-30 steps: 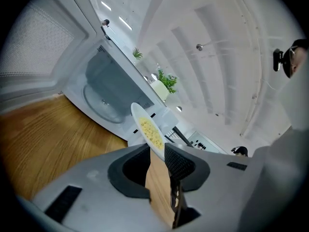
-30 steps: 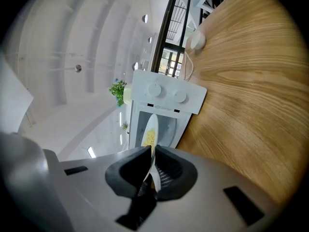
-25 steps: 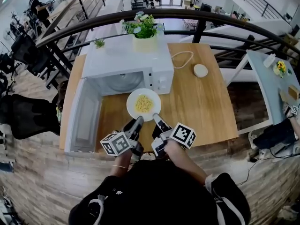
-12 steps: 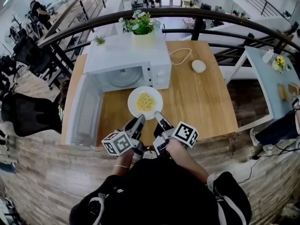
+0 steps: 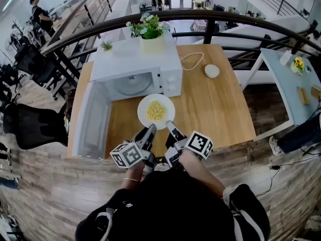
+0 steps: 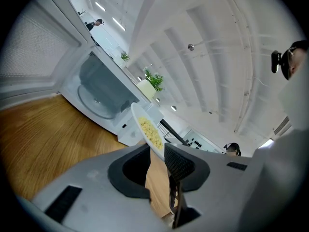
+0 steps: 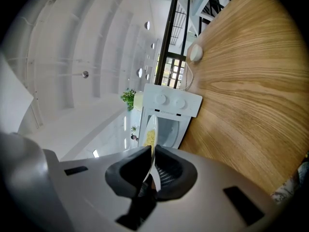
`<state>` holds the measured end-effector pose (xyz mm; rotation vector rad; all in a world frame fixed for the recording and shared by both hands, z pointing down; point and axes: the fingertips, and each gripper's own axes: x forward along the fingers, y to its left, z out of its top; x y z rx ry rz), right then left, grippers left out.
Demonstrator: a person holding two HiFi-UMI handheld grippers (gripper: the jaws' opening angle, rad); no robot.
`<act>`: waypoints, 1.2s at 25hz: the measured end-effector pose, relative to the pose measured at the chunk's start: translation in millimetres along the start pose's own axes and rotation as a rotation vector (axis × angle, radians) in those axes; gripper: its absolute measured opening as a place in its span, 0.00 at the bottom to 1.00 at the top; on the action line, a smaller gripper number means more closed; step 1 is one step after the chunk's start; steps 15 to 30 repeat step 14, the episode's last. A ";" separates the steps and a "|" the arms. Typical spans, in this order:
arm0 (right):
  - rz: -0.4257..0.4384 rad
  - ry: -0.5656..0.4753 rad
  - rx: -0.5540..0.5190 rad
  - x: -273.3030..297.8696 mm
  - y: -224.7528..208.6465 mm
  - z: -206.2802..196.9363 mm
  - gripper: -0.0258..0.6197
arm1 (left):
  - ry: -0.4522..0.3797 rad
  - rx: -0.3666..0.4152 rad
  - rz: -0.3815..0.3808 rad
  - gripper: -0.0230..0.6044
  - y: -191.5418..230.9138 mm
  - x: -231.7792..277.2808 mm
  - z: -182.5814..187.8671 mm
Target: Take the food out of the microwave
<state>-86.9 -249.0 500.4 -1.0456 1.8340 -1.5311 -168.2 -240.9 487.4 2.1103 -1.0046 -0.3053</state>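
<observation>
The microwave (image 5: 135, 67) stands on the counter (image 5: 215, 114) with its door (image 5: 90, 119) swung wide open to the left and its chamber bare. Just in front of that opening, the white plate (image 5: 143, 107) is held clear of the wood, between the two tools. The left hand-held gripper (image 5: 149, 129) reaches the plate's near-left rim with its jaws partly closed; in its own view the rim (image 6: 145, 117) runs in between the pads and is clamped there. The plate lies level and face up, with yellow food (image 5: 156, 110) heaped at its middle; it is round, so no long axis shows. The right hand-held gripper (image 5: 170, 126) takes the near-right rim, and its own view shows the jaws nearly together, pinching the thin edge (image 7: 153, 129). Both tools point away from the person, toward the microwave.
</observation>
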 end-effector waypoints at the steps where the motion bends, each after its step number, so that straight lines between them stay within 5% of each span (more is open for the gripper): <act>1: 0.001 -0.002 -0.001 -0.1 0.3 0.9 0.08 | 0.001 0.001 -0.002 0.18 -0.5 0.7 0.2; 30: 0.008 -0.007 0.007 2.2 1.9 2.4 0.08 | 0.001 0.004 -0.004 0.18 0.1 2.6 3.1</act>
